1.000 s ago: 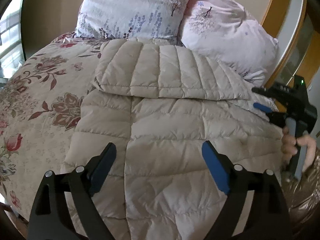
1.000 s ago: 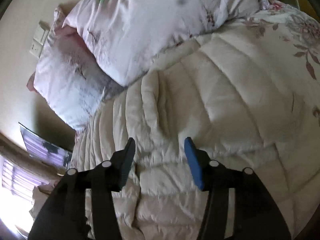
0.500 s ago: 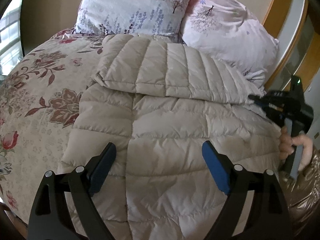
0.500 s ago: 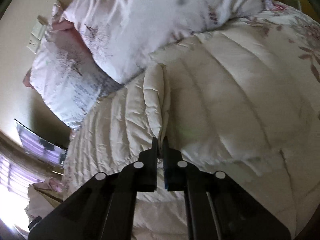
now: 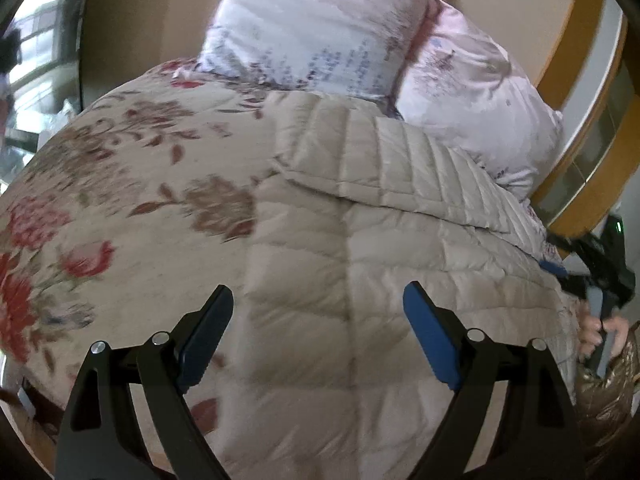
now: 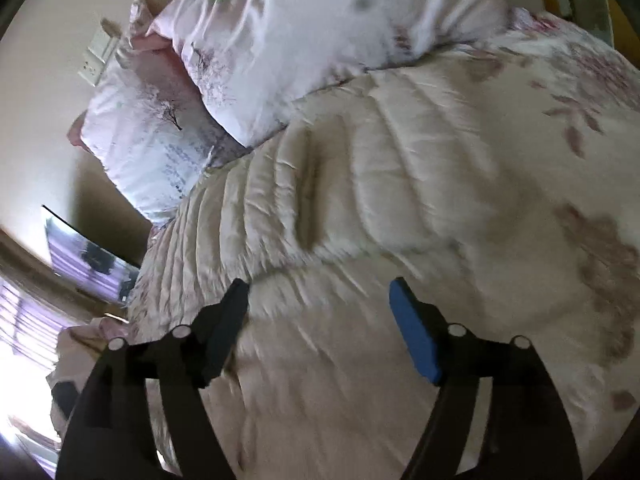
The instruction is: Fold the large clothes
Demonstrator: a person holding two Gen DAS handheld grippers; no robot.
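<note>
A beige quilted down coat [image 5: 360,248] lies on the bed with its far part folded over toward me; it also shows in the right wrist view [image 6: 360,200]. My left gripper [image 5: 318,316] is open and empty, hovering above the coat's near left part. My right gripper [image 6: 320,304] is open and empty just above the coat near the fold's edge. In the left wrist view the right gripper [image 5: 560,272] shows at the coat's right edge, held by a hand.
A floral bedspread [image 5: 120,200] covers the bed left of the coat. Two pale floral pillows [image 5: 320,28] lean on the wall behind it. A wooden frame [image 5: 580,120] stands at the right. A wall switch plate [image 6: 96,60] sits by the pillows.
My right gripper, shut on the coat's folded edge half a second ago, has opened and let it go. The left gripper has shifted left; both views are blurred by motion.
</note>
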